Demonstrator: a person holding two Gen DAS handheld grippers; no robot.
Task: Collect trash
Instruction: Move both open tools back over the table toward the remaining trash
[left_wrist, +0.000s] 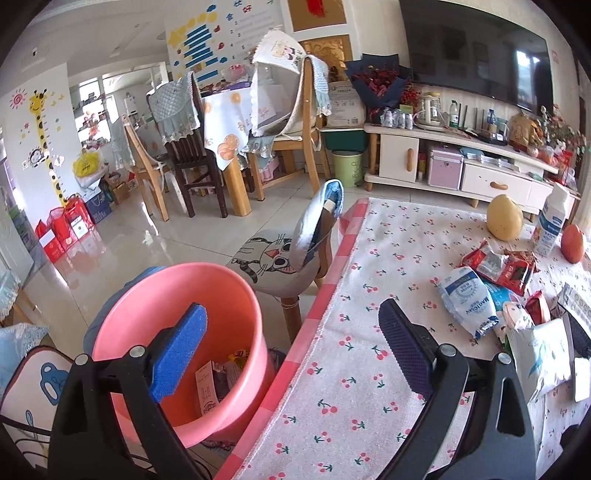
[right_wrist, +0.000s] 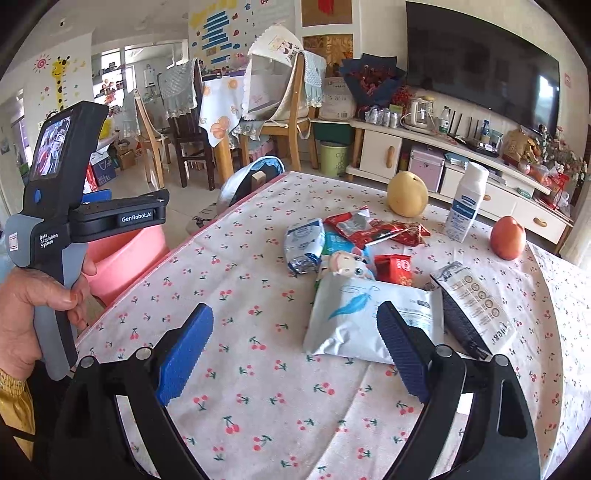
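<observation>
A heap of wrappers lies on the cherry-print tablecloth (right_wrist: 258, 387): a white mailer pouch (right_wrist: 354, 317), a blue-white bag (right_wrist: 304, 240), red wrappers (right_wrist: 369, 227) and a grey-black packet (right_wrist: 476, 306). A pink bucket (left_wrist: 177, 332) holding scraps stands beside the table's left edge. My left gripper (left_wrist: 291, 332) is open, empty, straddling the bucket's rim and the table edge. My right gripper (right_wrist: 295, 328) is open and empty above the cloth, just short of the mailer pouch. In the right wrist view a hand (right_wrist: 33, 306) holds the left gripper's handle.
A yellow pear (right_wrist: 408, 195), a white bottle (right_wrist: 465, 203) and an orange fruit (right_wrist: 509, 238) stand behind the wrappers. A cat-print chair (left_wrist: 280, 258) sits by the table's far left corner. Dining chairs, a green bin (left_wrist: 347, 168) and a TV cabinet lie beyond.
</observation>
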